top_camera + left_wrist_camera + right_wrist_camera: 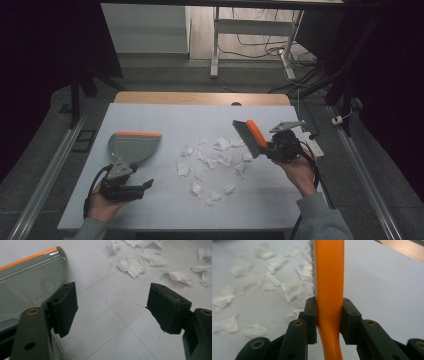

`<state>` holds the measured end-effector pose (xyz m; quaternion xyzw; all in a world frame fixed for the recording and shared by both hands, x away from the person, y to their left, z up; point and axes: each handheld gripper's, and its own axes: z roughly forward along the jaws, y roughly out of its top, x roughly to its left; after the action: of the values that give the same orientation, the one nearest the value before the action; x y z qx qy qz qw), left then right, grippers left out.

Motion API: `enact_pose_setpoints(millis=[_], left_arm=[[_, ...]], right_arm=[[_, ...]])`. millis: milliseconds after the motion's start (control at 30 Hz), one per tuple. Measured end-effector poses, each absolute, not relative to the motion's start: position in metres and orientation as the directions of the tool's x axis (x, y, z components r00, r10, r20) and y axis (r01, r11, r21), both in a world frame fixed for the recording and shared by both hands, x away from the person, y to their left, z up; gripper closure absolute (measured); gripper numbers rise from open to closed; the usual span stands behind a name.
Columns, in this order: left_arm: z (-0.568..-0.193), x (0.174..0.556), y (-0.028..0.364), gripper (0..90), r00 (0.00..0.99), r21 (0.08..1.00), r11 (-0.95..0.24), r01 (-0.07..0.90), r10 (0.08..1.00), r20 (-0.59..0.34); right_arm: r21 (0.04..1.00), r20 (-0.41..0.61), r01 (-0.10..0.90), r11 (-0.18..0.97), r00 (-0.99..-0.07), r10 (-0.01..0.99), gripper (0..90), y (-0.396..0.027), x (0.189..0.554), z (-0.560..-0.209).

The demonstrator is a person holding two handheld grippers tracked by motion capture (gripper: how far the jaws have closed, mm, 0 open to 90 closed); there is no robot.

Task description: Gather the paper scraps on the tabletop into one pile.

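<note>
A grey dustpan (134,145) with an orange front lip lies on the white table sheet (150,115) at the left. Just nearer than it, my left gripper (146,185) stands open with nothing between its jaws. In the left gripper view the dustpan (27,282) lies beside the left jaw, and bare table shows between the wide jaws of my left gripper (112,307). My right gripper (271,148) is shut on the orange handle of a hand brush (251,137), held above the table right of the scraps. The right gripper view shows the handle (329,277) clamped between the pads of my right gripper (329,320).
Several crumpled white paper scraps (210,160) are scattered across the middle of the table, between dustpan and brush; the left gripper view has them at the top (132,265). A wooden table edge (200,97) runs along the back. Cables and desk legs stand on the floor beyond.
</note>
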<state>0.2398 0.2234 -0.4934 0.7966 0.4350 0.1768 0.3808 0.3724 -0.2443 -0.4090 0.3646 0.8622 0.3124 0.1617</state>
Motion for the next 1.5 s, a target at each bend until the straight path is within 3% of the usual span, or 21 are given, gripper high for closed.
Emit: enact_pose_setpoints(millis=[200, 467, 1033, 1500], left_arm=[[-0.496, 0.237, 0.230, 25.4, 0.540, 0.764, -0.307, 0.567, 0.839, -0.065], [-0.498, 0.240, 0.230, 25.5, 0.547, 0.761, -0.303, 0.573, 0.833, -0.080], [-0.501, 0.243, 0.231, 25.8, 0.551, 0.764, -0.295, 0.574, 0.830, -0.093], [-0.501, 0.241, 0.230, 26.4, 0.555, 0.764, -0.302, 0.570, 0.827, -0.087]], right_arm=[[0.547, -0.106, 0.604, 0.579, -0.637, 0.764, 70.0, -0.245, 0.400, -0.413], [0.448, -0.098, 0.701, 0.555, -0.578, 0.810, 69.9, -0.241, 0.431, -0.431], [0.349, -0.123, 0.720, 0.600, -0.600, 0.791, 70.1, -0.211, 0.475, -0.443], [0.288, -0.133, 0.638, 0.714, -0.712, 0.690, 70.6, -0.176, 0.454, -0.447]])
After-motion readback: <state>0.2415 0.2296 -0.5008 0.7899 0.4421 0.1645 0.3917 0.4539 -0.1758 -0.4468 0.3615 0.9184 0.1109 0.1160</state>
